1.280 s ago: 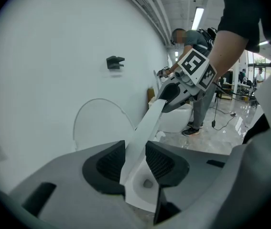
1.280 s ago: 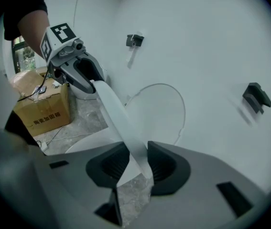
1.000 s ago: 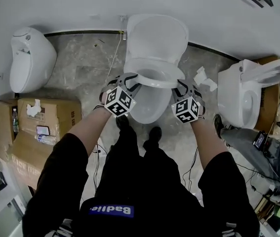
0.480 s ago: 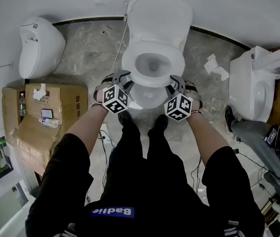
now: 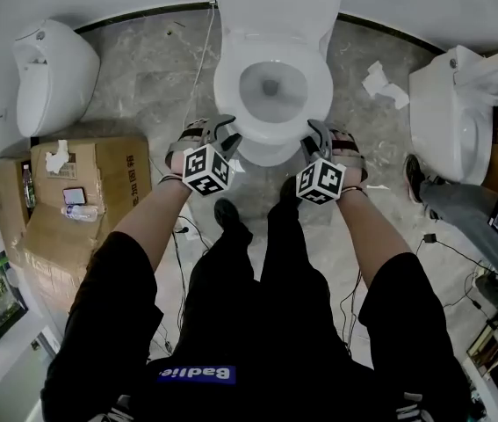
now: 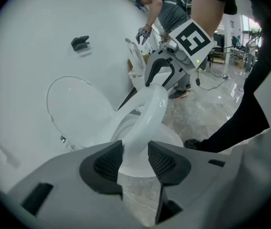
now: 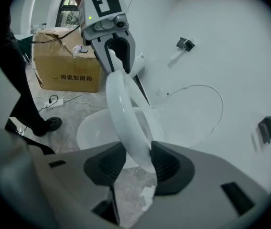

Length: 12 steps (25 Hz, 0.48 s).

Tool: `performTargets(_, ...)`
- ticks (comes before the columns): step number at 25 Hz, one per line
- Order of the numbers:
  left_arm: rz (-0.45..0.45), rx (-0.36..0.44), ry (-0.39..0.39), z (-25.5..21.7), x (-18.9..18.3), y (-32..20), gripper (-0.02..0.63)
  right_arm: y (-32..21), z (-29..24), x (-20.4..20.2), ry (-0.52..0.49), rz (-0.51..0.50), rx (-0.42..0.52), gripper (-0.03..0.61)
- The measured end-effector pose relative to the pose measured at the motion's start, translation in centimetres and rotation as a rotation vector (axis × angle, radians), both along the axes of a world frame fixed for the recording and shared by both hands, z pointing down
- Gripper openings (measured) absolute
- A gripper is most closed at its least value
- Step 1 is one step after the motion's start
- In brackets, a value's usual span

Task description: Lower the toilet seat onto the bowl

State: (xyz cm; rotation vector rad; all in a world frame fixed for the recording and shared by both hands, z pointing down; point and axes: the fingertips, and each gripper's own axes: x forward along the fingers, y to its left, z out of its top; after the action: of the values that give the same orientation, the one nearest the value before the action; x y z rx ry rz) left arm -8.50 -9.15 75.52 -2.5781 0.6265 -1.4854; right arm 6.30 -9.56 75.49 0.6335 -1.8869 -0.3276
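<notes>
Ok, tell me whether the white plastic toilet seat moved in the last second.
Yes. The white toilet seat has swung down from the raised lid towards the bowl.

**Desk:** What's in the foreground?

**Photographer:** The right claw [image 7: 134, 163]. Its dark pads lie against either side of the white toilet seat [image 7: 121, 104], and the jaws have just been opening wider with the rim between them.

**Desk:** And the seat?

**Photographer:** It's tilted, standing off the bowl [image 7: 94, 128], with the lid [image 7: 192, 113] upright against the white wall [image 7: 221, 42] behind it. At the far rim is the left claw [image 7: 119, 61], marker cube on top, with its jaws astride the seat.

**Desk:** Background?

**Photographer:** A printed cardboard box [image 7: 66, 70] sits on the marbled floor [image 7: 73, 109], with a cable [image 7: 54, 99] trailing beside it. A black shoe [image 7: 49, 124] is near the bowl.
</notes>
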Motion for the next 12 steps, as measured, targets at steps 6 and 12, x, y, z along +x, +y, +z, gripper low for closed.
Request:
performTargets(6, 0.073, -0.012, 0.012, 2.6, -0.3, 2.7, 0.166, 2.8, 2.8, -0.5, 0.115, 0.062, 0.0, 0.163)
performTargets(12, 0.146, -0.002, -0.038, 6.4, 0.0, 5.1, 0.167, 5.0, 7.0, -0.2, 0.188, 0.034, -0.026, 0.183)
